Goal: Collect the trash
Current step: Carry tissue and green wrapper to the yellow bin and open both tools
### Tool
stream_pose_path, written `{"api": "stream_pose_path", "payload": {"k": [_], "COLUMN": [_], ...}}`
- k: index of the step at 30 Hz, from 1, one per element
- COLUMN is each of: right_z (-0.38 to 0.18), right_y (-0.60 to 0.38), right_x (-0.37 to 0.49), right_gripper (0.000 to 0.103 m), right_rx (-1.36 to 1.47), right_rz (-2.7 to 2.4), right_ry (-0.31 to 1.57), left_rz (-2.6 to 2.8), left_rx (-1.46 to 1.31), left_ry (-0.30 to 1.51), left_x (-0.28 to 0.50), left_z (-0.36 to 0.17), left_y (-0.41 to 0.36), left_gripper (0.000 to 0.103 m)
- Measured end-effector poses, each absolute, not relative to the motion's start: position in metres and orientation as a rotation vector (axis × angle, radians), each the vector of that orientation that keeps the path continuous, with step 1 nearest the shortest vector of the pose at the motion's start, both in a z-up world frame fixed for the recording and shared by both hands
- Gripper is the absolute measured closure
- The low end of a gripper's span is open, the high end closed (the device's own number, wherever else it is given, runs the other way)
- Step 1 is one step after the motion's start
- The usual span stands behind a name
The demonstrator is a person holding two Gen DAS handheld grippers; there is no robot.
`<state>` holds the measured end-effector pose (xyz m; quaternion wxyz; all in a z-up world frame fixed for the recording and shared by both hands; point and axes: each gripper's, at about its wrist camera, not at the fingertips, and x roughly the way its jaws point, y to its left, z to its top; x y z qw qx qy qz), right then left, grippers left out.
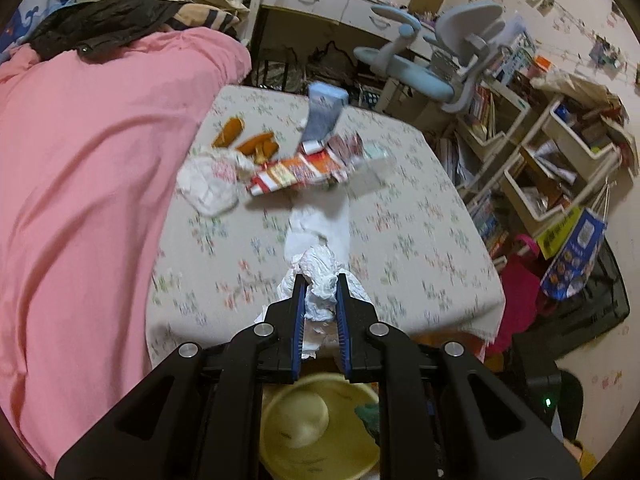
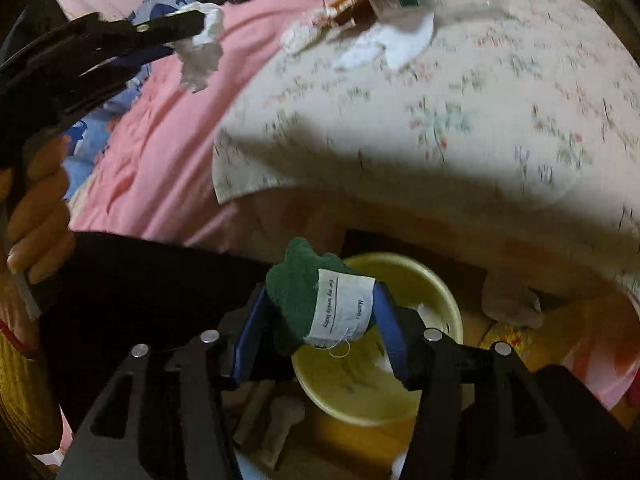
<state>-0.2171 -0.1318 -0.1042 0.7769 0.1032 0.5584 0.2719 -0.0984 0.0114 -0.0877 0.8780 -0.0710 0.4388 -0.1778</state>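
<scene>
My left gripper [image 1: 319, 280] is shut on a crumpled white tissue [image 1: 320, 276] and holds it above the near edge of the floral-cloth table [image 1: 420, 216]; it also shows in the right wrist view [image 2: 200, 46]. My right gripper [image 2: 320, 300] is shut on a green cloth [image 2: 296, 296] with a white label, held above a yellow bin [image 2: 400, 396] below the table edge. The bin [image 1: 316, 428] holds some white paper. More trash lies on the table: a red-and-white wrapper [image 1: 296, 174], a white plastic bag [image 1: 208, 184], flat white tissue [image 1: 320, 220] and orange pieces [image 1: 256, 146].
A pink blanket [image 1: 88, 168] covers the bed at left. A blue-grey box [image 1: 324, 116] stands on the table's far side. A grey-blue chair [image 1: 440, 64], shelves with books [image 1: 540, 160] and bags [image 1: 572, 256] crowd the right side.
</scene>
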Motion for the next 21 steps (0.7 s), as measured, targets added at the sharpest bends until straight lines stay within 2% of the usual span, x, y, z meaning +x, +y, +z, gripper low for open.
{"api": "stream_pose_path", "payload": {"k": [1,2,18,20,21], "right_z": [-0.107,-0.109,-0.086,-0.086,-0.085], "right_y": [-0.133,-0.134,-0.187,-0.190,-0.191], "right_x": [-0.219,-0.222,-0.225,-0.226,-0.226], "right_gripper": [0.038,0.034,0.028,0.028,0.028], "right_rx": [0.226,0.228,0.416,0.426,0.430], "right_rz": [0.577,0.566,0.375,0.367,0.361], "right_ry": [1.220,1.222,1.053,1.042,1.032], "left_rz": [-0.376,-0.380,-0.461,-0.464,-0.467], "left_rx": [-0.143,-0.139,-0.017,0.014,0.039], "left_ry": [0.923,0.930,1.122,1.139,1.154], "left_x": [-0.103,-0.108,-0.167,-0.172,-0.174], "left_z": [-0.091,-0.093,-0.147,-0.152,-0.156], "left_y": [0.010,0.008,-0.036,-0.041,-0.045], "left_gripper": [0.090,0.090,0.089,0.085,0.078]}}
